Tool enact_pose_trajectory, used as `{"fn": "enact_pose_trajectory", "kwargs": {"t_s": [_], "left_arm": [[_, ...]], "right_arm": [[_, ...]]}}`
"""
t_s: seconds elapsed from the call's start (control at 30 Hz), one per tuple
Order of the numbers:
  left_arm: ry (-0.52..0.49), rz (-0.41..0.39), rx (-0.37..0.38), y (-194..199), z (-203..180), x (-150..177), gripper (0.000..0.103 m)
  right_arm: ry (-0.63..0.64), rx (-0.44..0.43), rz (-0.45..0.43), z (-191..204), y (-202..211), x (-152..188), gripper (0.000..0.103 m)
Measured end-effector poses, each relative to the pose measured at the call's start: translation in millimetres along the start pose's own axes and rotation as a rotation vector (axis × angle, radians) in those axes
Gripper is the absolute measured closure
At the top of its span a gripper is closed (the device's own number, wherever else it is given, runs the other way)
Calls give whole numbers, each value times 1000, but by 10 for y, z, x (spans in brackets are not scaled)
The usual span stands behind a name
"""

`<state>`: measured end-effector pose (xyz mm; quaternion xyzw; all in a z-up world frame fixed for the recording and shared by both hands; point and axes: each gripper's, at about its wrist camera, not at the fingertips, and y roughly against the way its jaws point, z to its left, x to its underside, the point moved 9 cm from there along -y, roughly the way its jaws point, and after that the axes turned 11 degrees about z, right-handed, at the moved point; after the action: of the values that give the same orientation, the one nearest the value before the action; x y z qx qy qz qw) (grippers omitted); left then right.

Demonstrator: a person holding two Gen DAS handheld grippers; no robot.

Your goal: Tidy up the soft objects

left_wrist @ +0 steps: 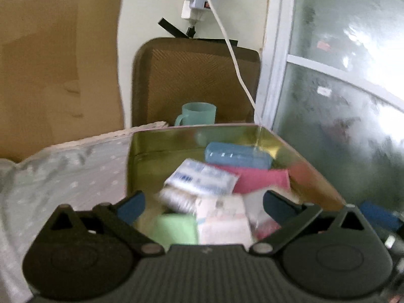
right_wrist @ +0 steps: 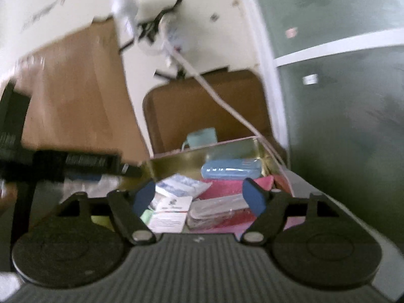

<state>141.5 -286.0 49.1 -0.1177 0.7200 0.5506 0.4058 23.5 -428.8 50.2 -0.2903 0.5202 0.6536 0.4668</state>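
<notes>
A gold-lined box (left_wrist: 156,146) holds several soft packs: a blue pack (left_wrist: 237,155), a pink cloth (left_wrist: 262,180), a white-blue tissue pack (left_wrist: 202,179), a green sponge (left_wrist: 174,228) and a pale pack (left_wrist: 222,221). My left gripper (left_wrist: 203,205) is open and empty, just above the box's near side. The same box (right_wrist: 176,162) shows in the right wrist view with the blue pack (right_wrist: 231,168), the pink cloth (right_wrist: 227,185) and the tissue pack (right_wrist: 180,185). My right gripper (right_wrist: 199,197) is open and empty over the box. Both views are blurred.
A teal mug (left_wrist: 198,113) stands behind the box before a brown chair back (left_wrist: 197,75). A white cable (left_wrist: 234,58) hangs down to the box's far right corner. A grey dotted cloth (left_wrist: 63,174) lies left. A frosted window (left_wrist: 341,75) is right. The other gripper's black body (right_wrist: 63,162) reaches in from the left.
</notes>
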Motion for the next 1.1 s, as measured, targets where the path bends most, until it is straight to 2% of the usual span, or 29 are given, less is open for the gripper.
{"fn": "enact_pose_trajectory", "kwargs": {"t_s": [0.13,0.43,0.73,0.9,1.1], "left_arm": [[-35,0,-84,337,28,352,0],[-29,-7,-207,867,177,953,0],[10,-22,-231,1184,374,1350,0],[39,0,-238,1335,461,1535,0],[77,9,-224,1359,545,1651,0]], "right_arm": [[-115,22,-48,78,264,133,21],[-153,-27,13,469,547,449,10],[-144,-59,43,781,749,638,6],[-161,-92,68,934,828,670,3],[-123,-89,44,1051,851,694,0]]}}
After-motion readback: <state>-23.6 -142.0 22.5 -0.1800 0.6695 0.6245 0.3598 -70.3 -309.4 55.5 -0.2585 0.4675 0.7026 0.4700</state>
